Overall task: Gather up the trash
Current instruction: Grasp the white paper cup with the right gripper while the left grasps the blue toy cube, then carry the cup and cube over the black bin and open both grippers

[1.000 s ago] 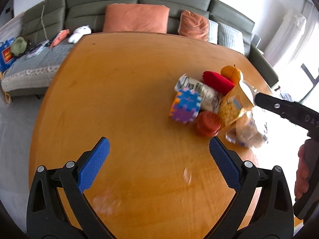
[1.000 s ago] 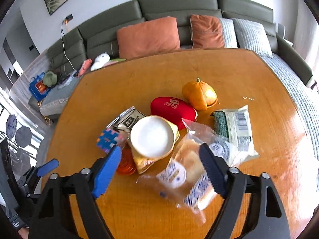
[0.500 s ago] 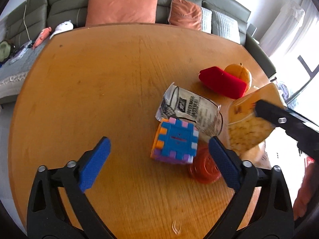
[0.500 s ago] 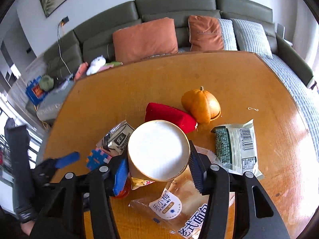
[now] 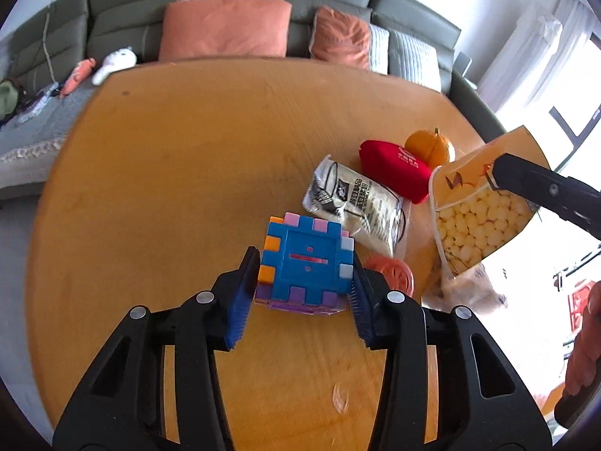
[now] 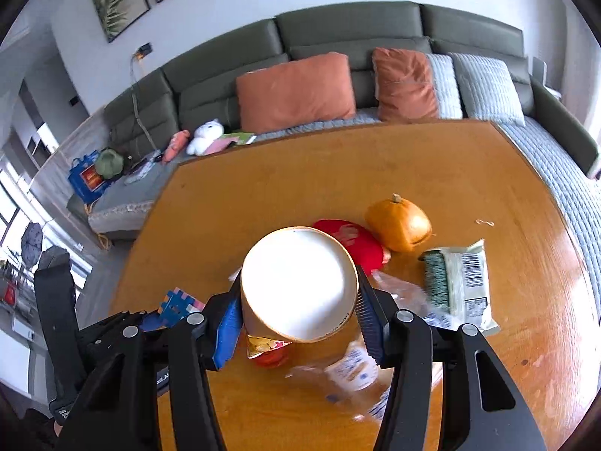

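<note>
A blue, purple and orange puzzle cube sits on the wooden table. My left gripper straddles it, jaws closing, and both blue pads touch its sides. My right gripper is shut on a paper popcorn cup, held tilted above the table with its white base toward the camera. In the left wrist view the cup hangs at the right. A white snack packet, a clear bread bag and a green-and-white packet lie around it.
A red pouch and a small orange pumpkin lie behind the packets. A red-orange round disc rests right of the cube. A green sofa with orange cushions runs along the table's far edge. A person's hand shows at the right.
My left gripper moved forward over the cube and its jaws closed from wide open onto its sides. My right gripper closed on the popcorn cup and lifted it.
</note>
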Tool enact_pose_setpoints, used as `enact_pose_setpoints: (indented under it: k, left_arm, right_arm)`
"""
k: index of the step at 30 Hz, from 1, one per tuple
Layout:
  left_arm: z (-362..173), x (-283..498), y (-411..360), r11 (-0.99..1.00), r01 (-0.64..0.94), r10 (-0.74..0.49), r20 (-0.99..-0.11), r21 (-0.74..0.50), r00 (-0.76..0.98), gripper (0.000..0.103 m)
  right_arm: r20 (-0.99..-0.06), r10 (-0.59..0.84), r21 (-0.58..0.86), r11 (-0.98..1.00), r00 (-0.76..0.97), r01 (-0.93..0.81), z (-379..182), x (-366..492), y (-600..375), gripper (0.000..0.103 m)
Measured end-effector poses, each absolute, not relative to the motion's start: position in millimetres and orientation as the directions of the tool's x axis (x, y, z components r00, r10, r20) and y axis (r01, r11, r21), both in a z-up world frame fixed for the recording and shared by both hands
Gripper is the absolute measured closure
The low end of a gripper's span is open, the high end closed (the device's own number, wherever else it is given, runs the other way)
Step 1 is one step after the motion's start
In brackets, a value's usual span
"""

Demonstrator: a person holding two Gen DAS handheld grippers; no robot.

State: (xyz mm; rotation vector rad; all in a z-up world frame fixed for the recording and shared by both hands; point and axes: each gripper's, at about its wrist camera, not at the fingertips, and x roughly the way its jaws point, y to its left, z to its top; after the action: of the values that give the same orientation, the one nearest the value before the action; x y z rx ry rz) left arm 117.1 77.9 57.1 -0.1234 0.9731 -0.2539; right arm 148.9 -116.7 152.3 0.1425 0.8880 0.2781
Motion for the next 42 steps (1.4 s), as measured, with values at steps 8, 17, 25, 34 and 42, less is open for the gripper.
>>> enact_pose_setpoints:
  k: [8, 17, 25, 34, 42]
  left_arm:
    - [80.8, 63.1, 136.6, 0.969, 0.046, -0.222, -0.767, -0.244, 0.602, 0.058]
    - [91.6, -8.8, 229.5, 0.969, -0.134, -0.074, -0.757, -0.209, 0.650, 0.058]
    - [83.1, -78.6, 315.4, 0.924, -0.330, 0.068, -0.767, -0.193, 0.638, 0.058]
    - [58.2, -146.0, 392.0, 0.832, -0.531, 0.194, -0.813, -0.161, 0.550, 0.058]
    - [53.6, -170.0, 428.7, 0.770, -0.629, 0.288, -0.825, -0.101, 0.486, 0.006]
  right_arm:
    - [-0.731, 0.376, 0.222, 0.920, 0.569, -0.323, 169.3, 109.7, -48.9, 0.048]
    - [-0.730, 0.503, 0.238, 0.821, 0.462, -0.518, 171.8, 60.3, 62.1, 0.047]
    - [-0.736, 0.603, 0.269, 0.677, 0.307, -0.686, 167.4, 10.2, 163.6, 0.047]
    - [-0.771, 0.619, 0.285, 0.546, 0.150, -0.788, 148.6, -27.4, 259.3, 0.046]
    - [-0.773, 0.625, 0.335, 0.548, 0.109, -0.766, 143.6, -28.2, 306.4, 0.026]
